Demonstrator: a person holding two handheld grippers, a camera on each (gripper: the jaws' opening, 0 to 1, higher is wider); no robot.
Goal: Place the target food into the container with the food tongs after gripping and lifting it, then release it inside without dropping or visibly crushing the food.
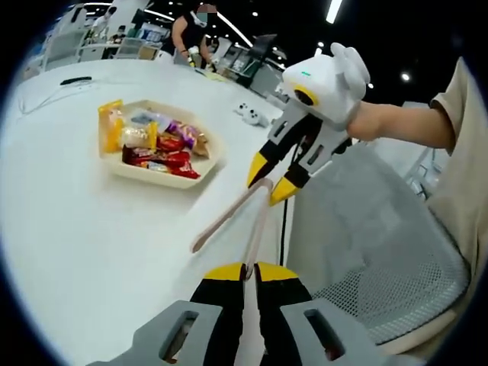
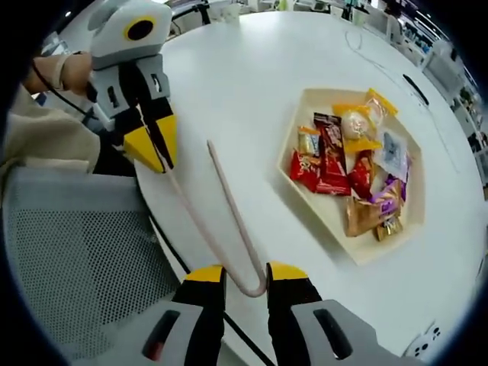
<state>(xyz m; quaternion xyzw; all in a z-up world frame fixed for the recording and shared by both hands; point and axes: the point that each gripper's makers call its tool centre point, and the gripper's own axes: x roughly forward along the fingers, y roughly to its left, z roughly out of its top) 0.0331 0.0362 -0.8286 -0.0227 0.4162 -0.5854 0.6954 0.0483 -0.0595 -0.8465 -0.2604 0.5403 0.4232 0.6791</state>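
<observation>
Evidently the step in hand was getting a proper hold of the food tongs point(image 2: 221, 221) before any snack was picked: both grippers met on them above the near edge of the white table point(image 1: 91, 244), well apart from the tray point(image 1: 194, 177) of wrapped snacks point(image 1: 164, 152). In the right gripper view the right gripper point(image 2: 244, 276) had its fingers narrowed around the bend of the tongs, while the left gripper point(image 2: 156, 152) pinched the tip of one arm. In the left gripper view the left gripper point(image 1: 250, 271) showed its fingers nearly closed on a thin pale arm, and the right gripper point(image 1: 271, 183) held the other end. To do this well, I judged, one gripper should settle across both arms partway along, so squeezing would close the tips, and the other should let go only once that hold felt steady. Pressure ought to stay light, since the arms looked thin and springy. The target food could not be singled out among the red, purple and yellow wrappers, and no separate container could be told apart from the tray. The exact contact at the bend was partly hidden by the yellow fingertips. A mesh chair point(image 2: 84, 244) sat below the table edge.
</observation>
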